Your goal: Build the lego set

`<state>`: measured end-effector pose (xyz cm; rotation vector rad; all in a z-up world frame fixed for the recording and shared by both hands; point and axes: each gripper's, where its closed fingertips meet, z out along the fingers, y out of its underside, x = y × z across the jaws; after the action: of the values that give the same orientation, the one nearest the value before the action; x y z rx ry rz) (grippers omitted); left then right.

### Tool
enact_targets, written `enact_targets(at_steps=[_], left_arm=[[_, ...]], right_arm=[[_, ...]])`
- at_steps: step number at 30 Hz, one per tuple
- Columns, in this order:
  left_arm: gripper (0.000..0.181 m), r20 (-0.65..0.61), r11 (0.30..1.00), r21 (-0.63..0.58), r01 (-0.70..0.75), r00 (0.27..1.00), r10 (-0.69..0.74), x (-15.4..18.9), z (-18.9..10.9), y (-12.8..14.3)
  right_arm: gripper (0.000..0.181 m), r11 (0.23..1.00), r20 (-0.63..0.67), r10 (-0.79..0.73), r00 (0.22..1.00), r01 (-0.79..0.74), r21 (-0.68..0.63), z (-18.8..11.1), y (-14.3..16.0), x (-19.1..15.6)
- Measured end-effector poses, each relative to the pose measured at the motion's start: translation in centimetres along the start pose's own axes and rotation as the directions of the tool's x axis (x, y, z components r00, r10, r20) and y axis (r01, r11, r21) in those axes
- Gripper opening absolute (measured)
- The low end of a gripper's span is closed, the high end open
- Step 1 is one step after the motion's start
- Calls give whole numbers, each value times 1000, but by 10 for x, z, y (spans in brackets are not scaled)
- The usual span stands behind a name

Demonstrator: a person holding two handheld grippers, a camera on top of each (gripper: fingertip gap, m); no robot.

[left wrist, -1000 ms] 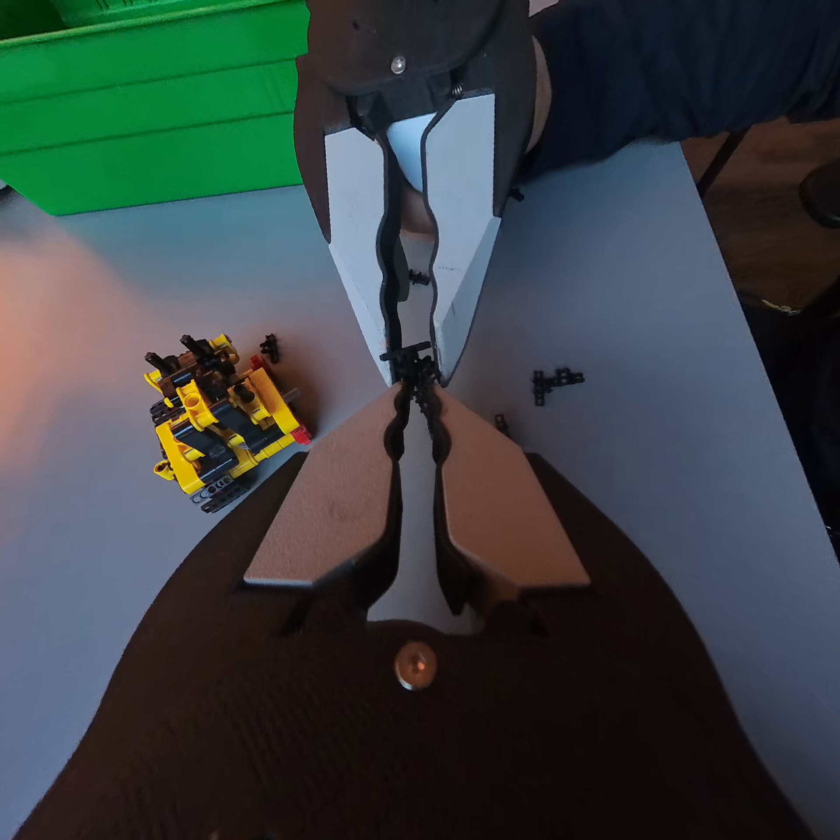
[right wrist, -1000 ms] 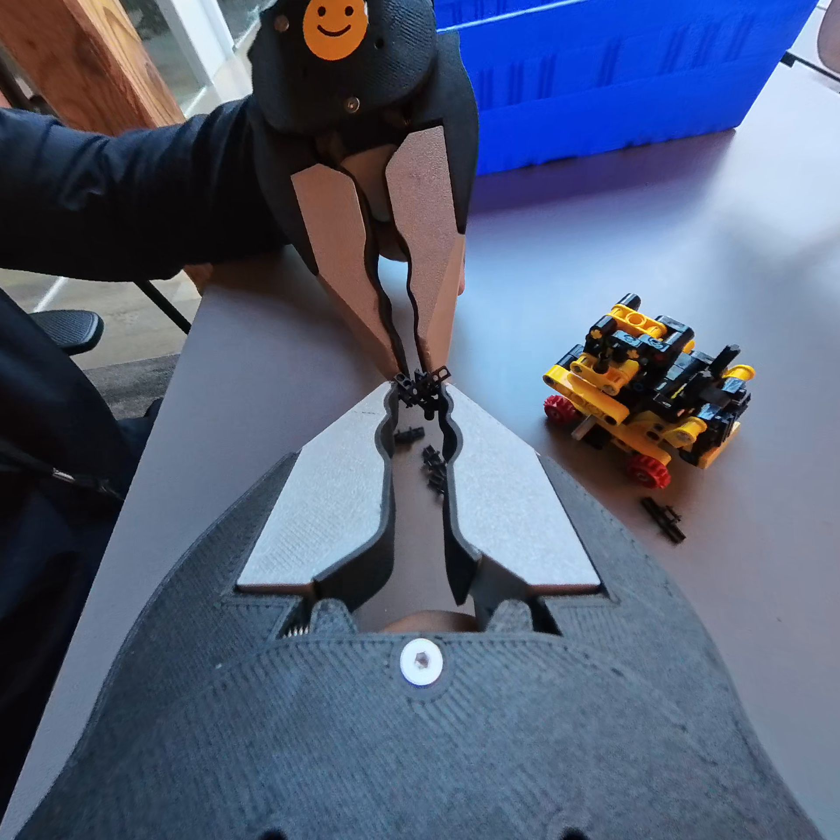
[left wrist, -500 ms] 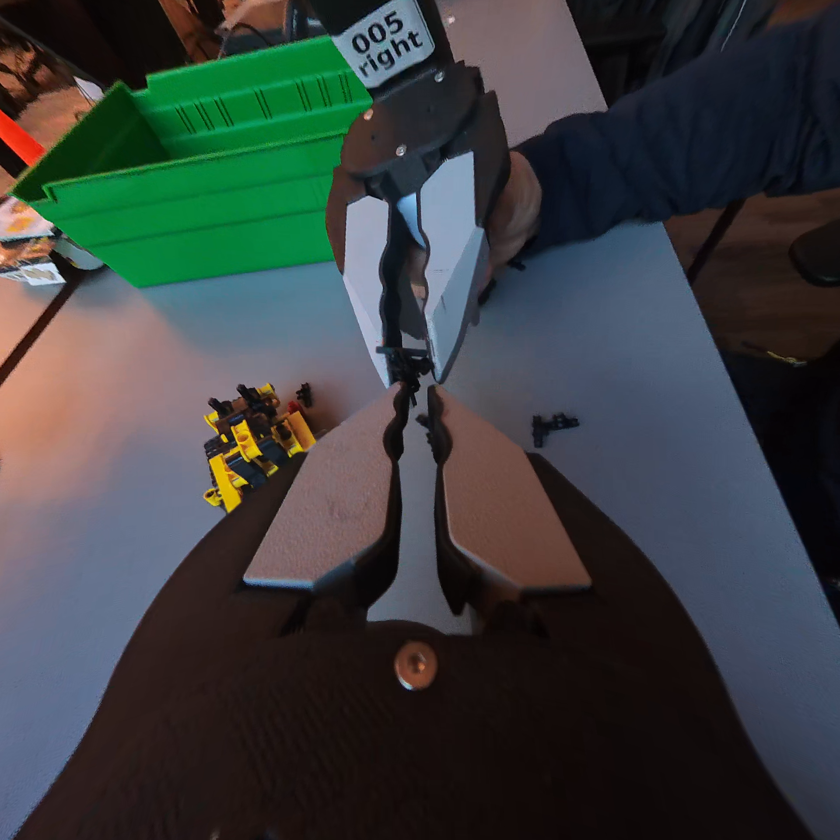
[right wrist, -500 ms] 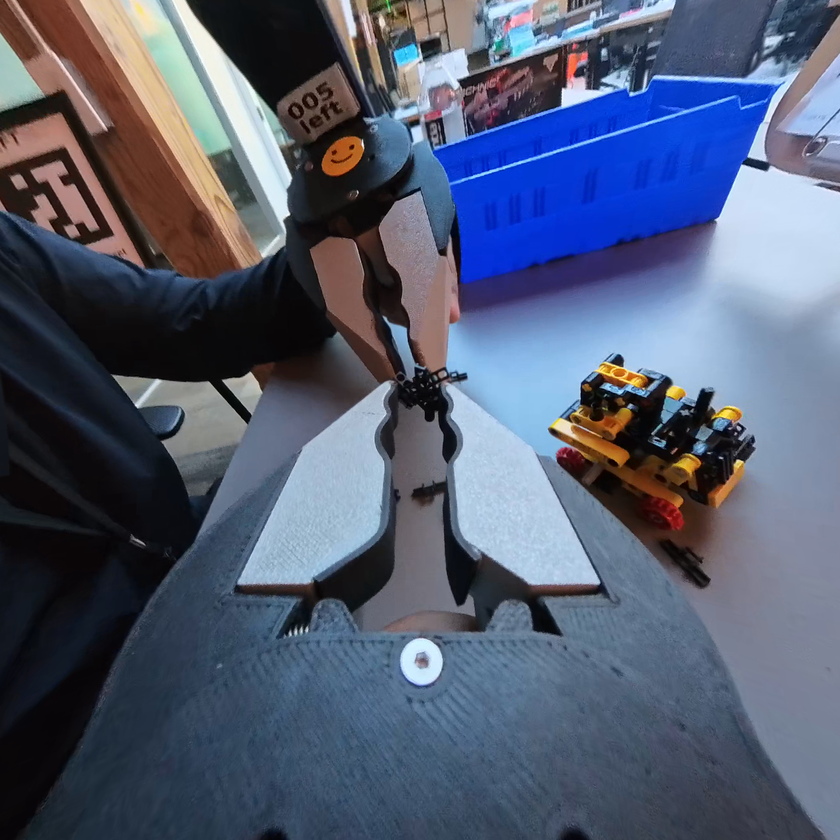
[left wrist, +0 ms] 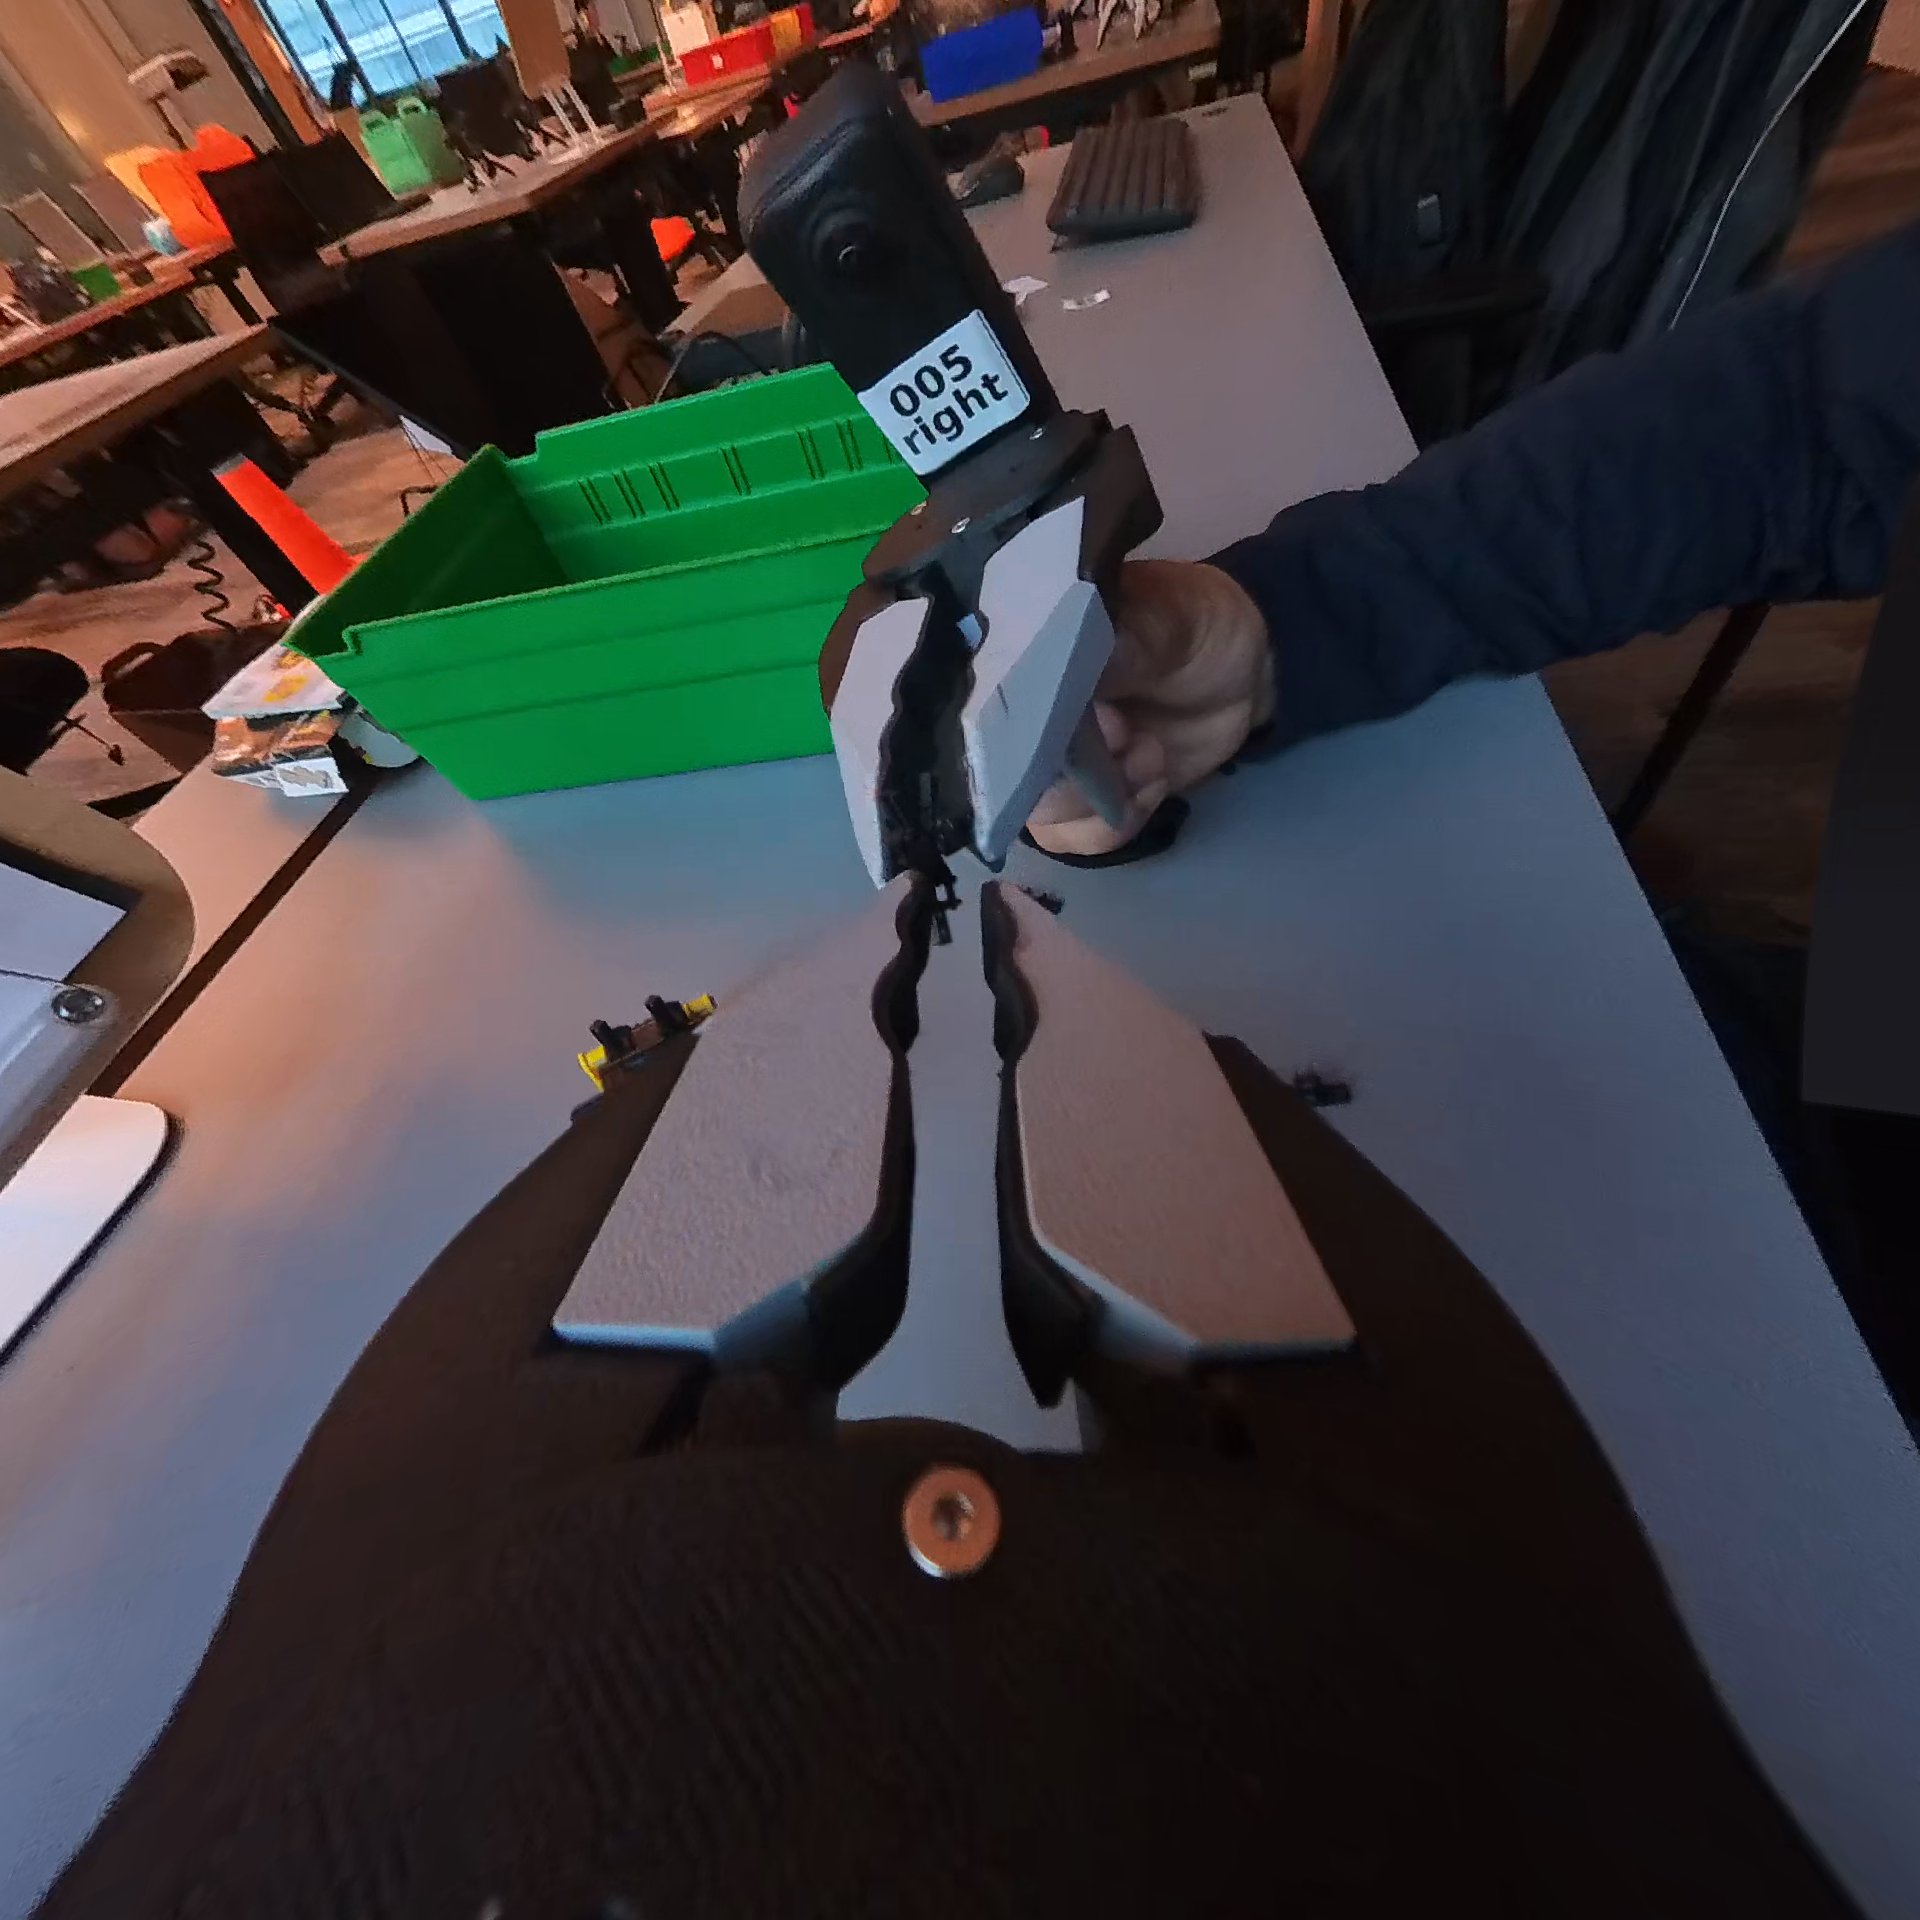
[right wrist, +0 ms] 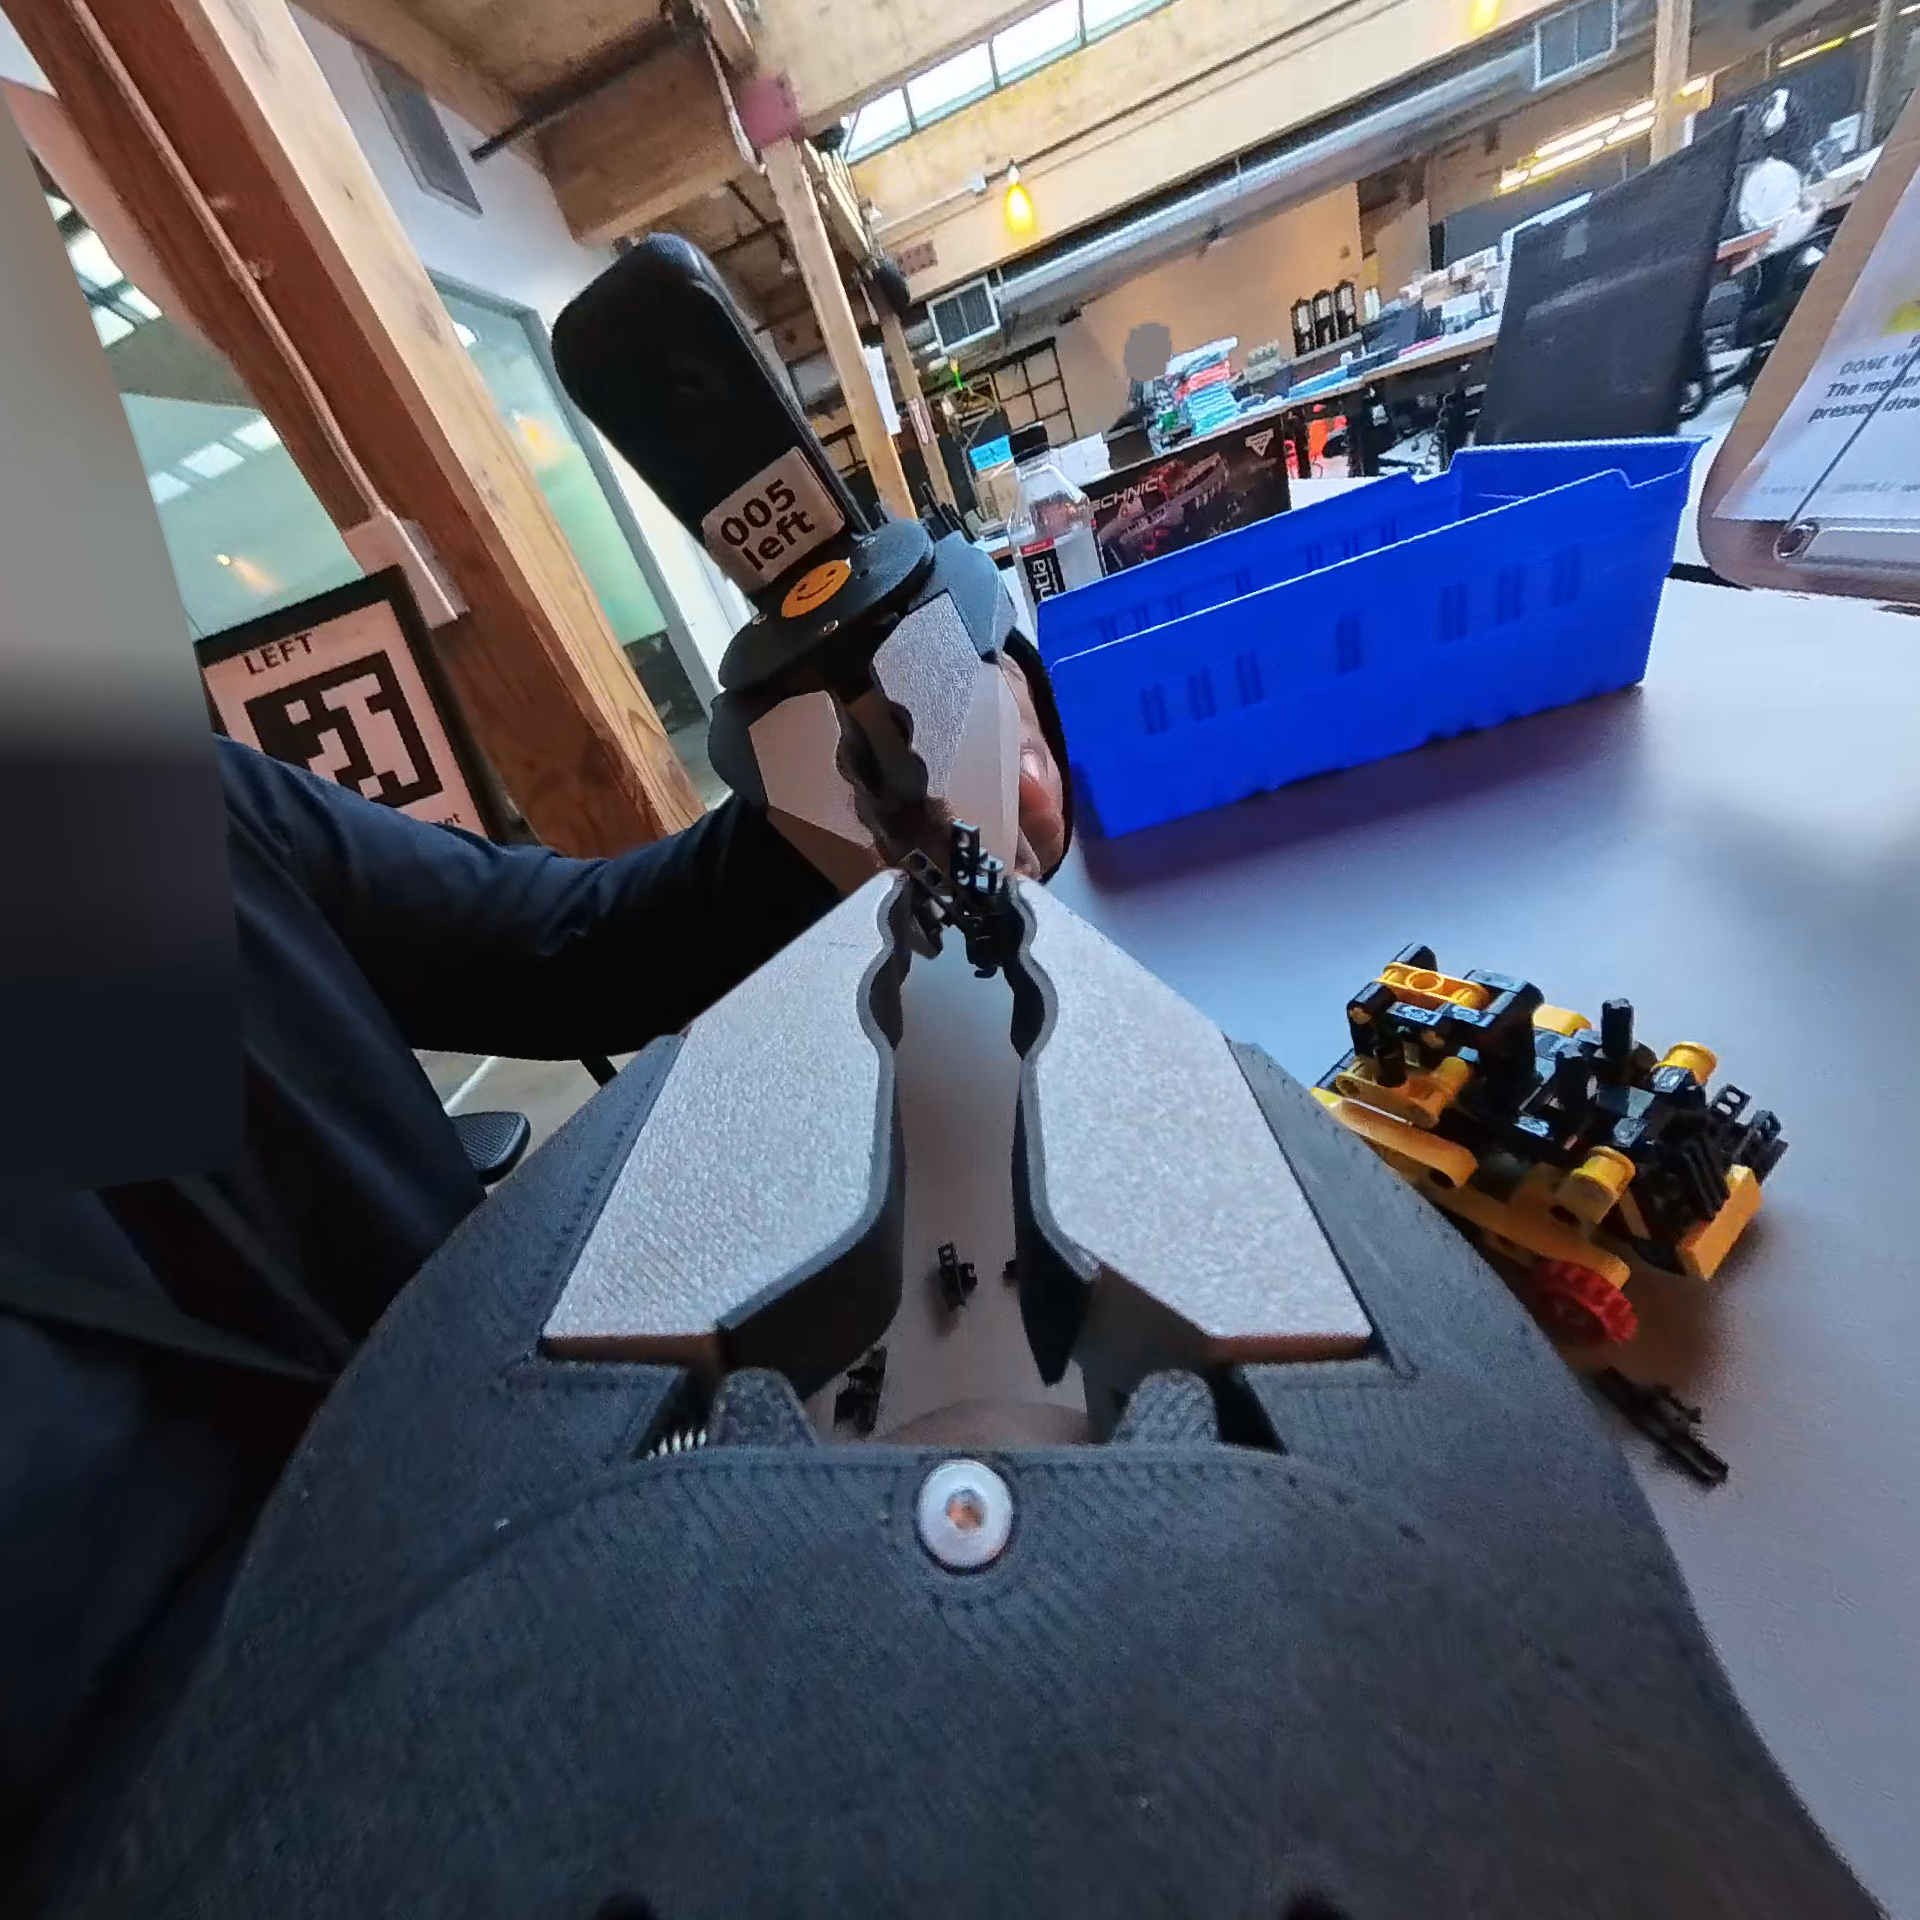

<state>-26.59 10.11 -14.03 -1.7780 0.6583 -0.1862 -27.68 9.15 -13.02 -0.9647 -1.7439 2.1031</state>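
Note:
A small black lego assembly [right wrist: 961, 894] sits between the tips of my right gripper [right wrist: 958, 899], which is shut on it. My left gripper [left wrist: 953, 899] meets it tip to tip from the other side. Its jaws stand a narrow gap apart, with a thin end of the same piece [left wrist: 938, 914] between the tips. Both are held above the grey table [left wrist: 416, 987]. The yellow and black lego vehicle [right wrist: 1538, 1132] stands on the table to the right of my right gripper. Only its top [left wrist: 644, 1039] shows beside my left fingers.
A green bin [left wrist: 623, 644] stands at the back in the left wrist view and a blue bin [right wrist: 1351, 665] in the right wrist view. Small loose black pieces [right wrist: 1662, 1418] [right wrist: 951, 1273] [left wrist: 1320, 1091] lie on the table. The table edge [left wrist: 1662, 987] runs along the right. My left and right fingertips are right by each other.
Both grippers have risen from the table and tilted up toward level, tips still meeting at the black piece. The vehicle has stayed on the table.

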Motion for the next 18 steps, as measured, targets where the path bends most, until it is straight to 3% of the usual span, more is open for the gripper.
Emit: enact_targets(at_steps=[18], left_arm=[[13,44,999,41,4,999,-6,-7,-5,-8]], right_arm=[[13,991,56,83,995,-88,103,-10,-17,-1]])
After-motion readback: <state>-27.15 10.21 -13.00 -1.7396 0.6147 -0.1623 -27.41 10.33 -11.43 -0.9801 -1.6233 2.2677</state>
